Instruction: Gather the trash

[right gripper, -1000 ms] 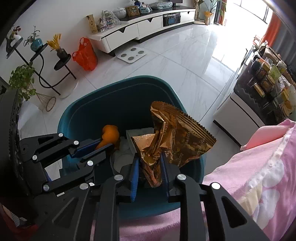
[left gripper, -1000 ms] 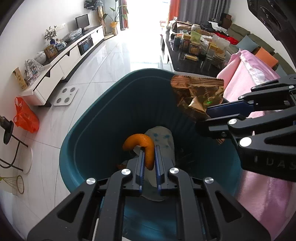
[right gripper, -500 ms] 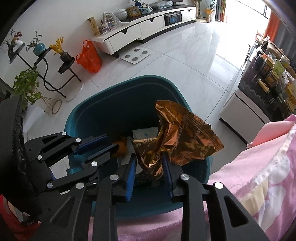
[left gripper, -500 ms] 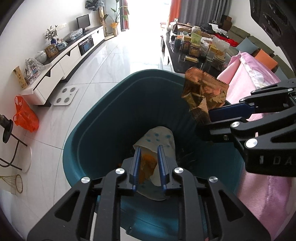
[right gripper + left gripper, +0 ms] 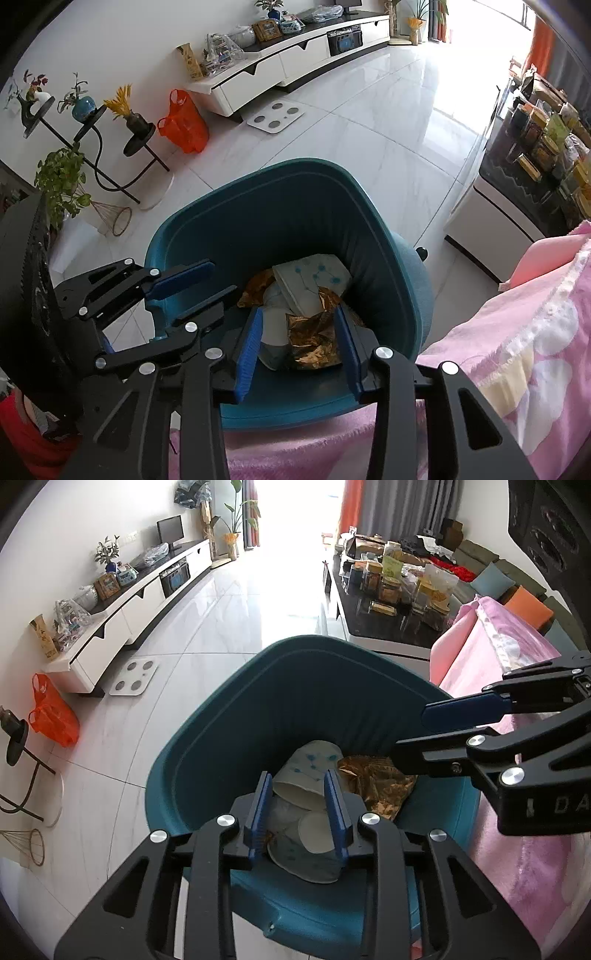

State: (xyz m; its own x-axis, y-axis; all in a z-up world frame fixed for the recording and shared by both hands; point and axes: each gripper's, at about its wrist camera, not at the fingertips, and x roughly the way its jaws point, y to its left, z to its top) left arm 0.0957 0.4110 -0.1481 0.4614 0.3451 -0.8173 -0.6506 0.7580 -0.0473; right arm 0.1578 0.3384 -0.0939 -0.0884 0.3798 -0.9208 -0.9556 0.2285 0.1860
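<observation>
- Trash lies in the teal bin (image 5: 229,720) below both tongs: a gold wrapper (image 5: 314,343) and paper cups (image 5: 314,775).
- Left tongs (image 5: 297,805) are opening, nothing between their fingers.
- Right tongs (image 5: 299,339) are opening too, empty, above the wrapper.

Teal bin (image 5: 207,236) mouth open from above, both grippers' fingers (image 5: 334,805) over it, paper cups (image 5: 314,771) and gold wrapper (image 5: 314,343) piled inside, pink blanket (image 5: 517,350) crowding its right rim, bare tiled floor (image 5: 221,627) beyond.
</observation>
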